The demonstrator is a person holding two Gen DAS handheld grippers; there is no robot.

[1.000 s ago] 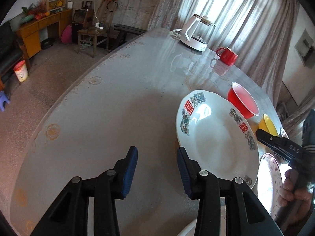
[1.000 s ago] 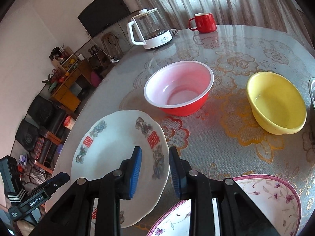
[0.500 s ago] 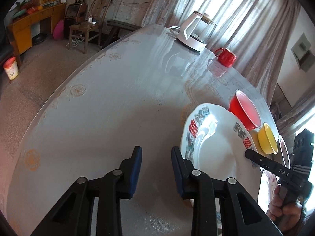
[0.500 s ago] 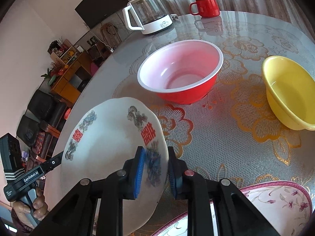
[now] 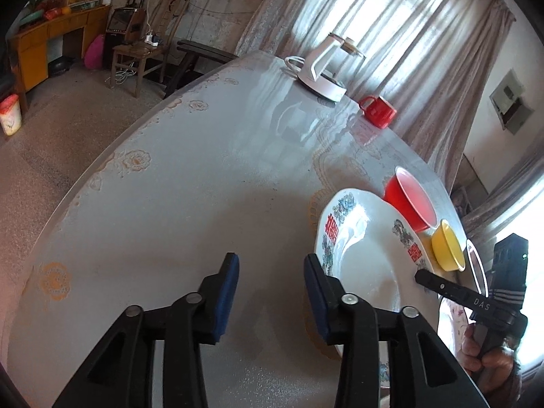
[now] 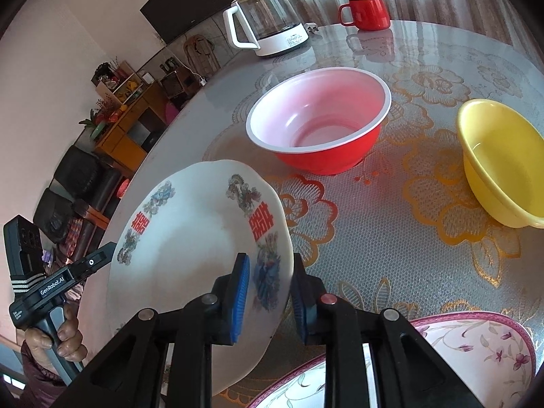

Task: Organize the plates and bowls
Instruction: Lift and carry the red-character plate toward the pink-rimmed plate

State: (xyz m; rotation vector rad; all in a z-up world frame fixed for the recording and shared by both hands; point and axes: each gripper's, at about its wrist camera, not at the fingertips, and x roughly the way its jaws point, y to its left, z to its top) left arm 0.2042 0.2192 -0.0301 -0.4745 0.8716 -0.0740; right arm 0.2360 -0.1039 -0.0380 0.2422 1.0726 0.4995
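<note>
Behind the tilted plate (image 6: 190,238), hidden table (image 6: 374,238); pink-rimmed plate (image 6: 476,350) cropped.

We saw plate (image 6: 190,238) tilted above bench (image 6: 391,238); two bowls (image 6: 318,119) side by side behind it; kettle (image 6: 265,20), mug (image 6: 365,12) at far edge.

A lived-in home, its dining table (image 6: 425,51) under a lace-patterned cover beside curtains (image 5: 391,34). A kettle (image 6: 268,27) and mug (image 6: 369,13) stand on it. Past it: a wooden chair (image 5: 142,47), a sideboard (image 5: 51,44), a wall television (image 6: 190,10)
</note>
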